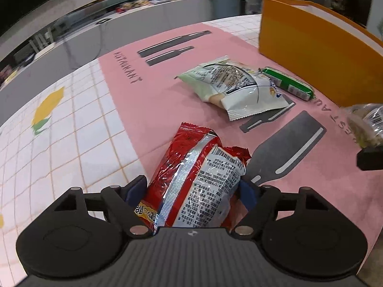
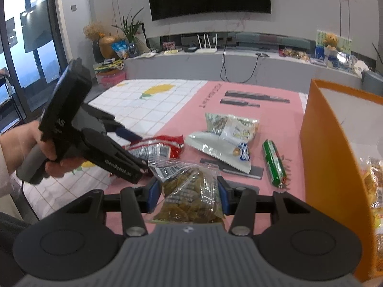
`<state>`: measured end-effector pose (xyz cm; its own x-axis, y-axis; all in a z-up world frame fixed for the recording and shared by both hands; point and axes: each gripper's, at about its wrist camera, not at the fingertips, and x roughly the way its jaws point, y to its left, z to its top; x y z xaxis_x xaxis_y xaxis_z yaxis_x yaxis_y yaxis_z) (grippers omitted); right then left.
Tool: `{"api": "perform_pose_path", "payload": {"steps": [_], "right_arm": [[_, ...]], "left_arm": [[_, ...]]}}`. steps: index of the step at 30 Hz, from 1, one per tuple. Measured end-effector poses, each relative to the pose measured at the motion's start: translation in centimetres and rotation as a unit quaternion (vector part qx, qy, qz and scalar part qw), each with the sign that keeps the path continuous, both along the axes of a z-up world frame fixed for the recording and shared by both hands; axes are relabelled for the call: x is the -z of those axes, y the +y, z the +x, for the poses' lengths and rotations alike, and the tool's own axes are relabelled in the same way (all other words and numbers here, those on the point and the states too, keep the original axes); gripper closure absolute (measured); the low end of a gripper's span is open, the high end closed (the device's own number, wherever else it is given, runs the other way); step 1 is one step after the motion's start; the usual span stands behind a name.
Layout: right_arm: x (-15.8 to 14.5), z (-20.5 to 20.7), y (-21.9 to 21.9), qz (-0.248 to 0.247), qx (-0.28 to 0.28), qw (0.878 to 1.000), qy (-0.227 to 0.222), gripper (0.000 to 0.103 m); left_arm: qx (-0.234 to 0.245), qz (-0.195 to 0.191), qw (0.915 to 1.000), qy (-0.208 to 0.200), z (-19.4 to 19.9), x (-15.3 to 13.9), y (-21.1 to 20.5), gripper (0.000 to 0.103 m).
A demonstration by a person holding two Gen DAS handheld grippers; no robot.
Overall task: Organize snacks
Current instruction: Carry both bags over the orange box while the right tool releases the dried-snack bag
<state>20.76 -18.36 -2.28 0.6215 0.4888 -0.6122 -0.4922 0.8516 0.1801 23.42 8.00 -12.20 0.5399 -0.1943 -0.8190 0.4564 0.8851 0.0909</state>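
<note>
Red packet sits between left gripper jaws, contact unclear; right gripper clamps clear bag beside orange box; crinkly film may slip.

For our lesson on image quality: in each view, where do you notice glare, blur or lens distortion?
Left wrist view: glare streaks the red snack packet between the left gripper's fingers; the table edge bows from fisheye distortion. Right wrist view: the orange box curves, and the clear packet held by the right gripper looks slightly soft.
</note>
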Motion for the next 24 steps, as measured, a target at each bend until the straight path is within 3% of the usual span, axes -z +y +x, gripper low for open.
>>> {"api": "perform_pose_path", "payload": {"steps": [5,10,17,24], "right_arm": [[-1.6,-0.4,-0.9,0.021,0.011,1.0,-0.013,0.056],[-4.4,-0.6,-2.7,0.046,0.024,0.998,-0.039,0.056],[-7.9,0.3,-7.5,0.041,0.081,0.994,-0.067,0.056],[-7.4,3.2,-14.3,0.051,0.169,0.984,-0.027,0.056]], "left_arm": [[-0.028,0.014,0.9993,-0.02,-1.2,-1.0,-0.6,0.011],[-0.078,-0.047,0.9948,-0.046,-3.1,-4.5,-0.2,0.011],[-0.109,-0.135,0.9794,-0.104,-6.6,-10.3,-2.2,0.011],[-0.106,-0.19,0.9705,-0.105,-6.7,-12.8,-6.5,0.011]]}}
